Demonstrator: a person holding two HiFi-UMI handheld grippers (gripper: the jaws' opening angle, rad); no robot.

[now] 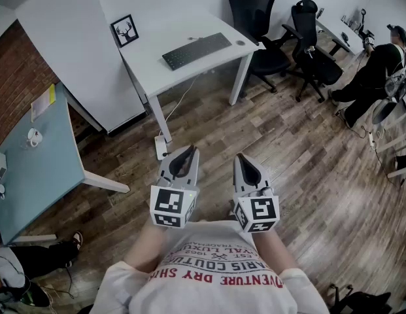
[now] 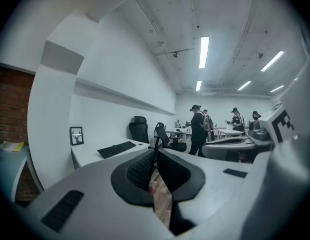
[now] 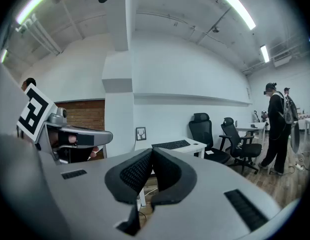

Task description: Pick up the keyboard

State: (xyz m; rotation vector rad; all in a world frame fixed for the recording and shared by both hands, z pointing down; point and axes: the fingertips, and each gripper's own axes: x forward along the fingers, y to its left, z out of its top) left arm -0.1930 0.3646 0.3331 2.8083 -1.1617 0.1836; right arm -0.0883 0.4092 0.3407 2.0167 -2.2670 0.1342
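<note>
A black keyboard (image 1: pixel 197 50) lies on a white desk (image 1: pixel 157 70) at the far side of the room, also seen in the left gripper view (image 2: pixel 116 149) and the right gripper view (image 3: pixel 170 145). My left gripper (image 1: pixel 187 150) and right gripper (image 1: pixel 240 157) are held side by side in front of my chest, over the wooden floor and well short of the desk. Both point toward the desk, roughly level. The left gripper (image 2: pixel 155 151) has its jaws shut with nothing between them, and so does the right gripper (image 3: pixel 152 151).
A framed deer picture (image 1: pixel 125 31) stands on the desk's back left corner. Two black office chairs (image 1: pixel 258 18) (image 1: pixel 314 44) stand to the desk's right. A blue table (image 1: pixel 39 175) with a mug (image 1: pixel 34 137) is at left. A person (image 1: pixel 376 70) sits at far right.
</note>
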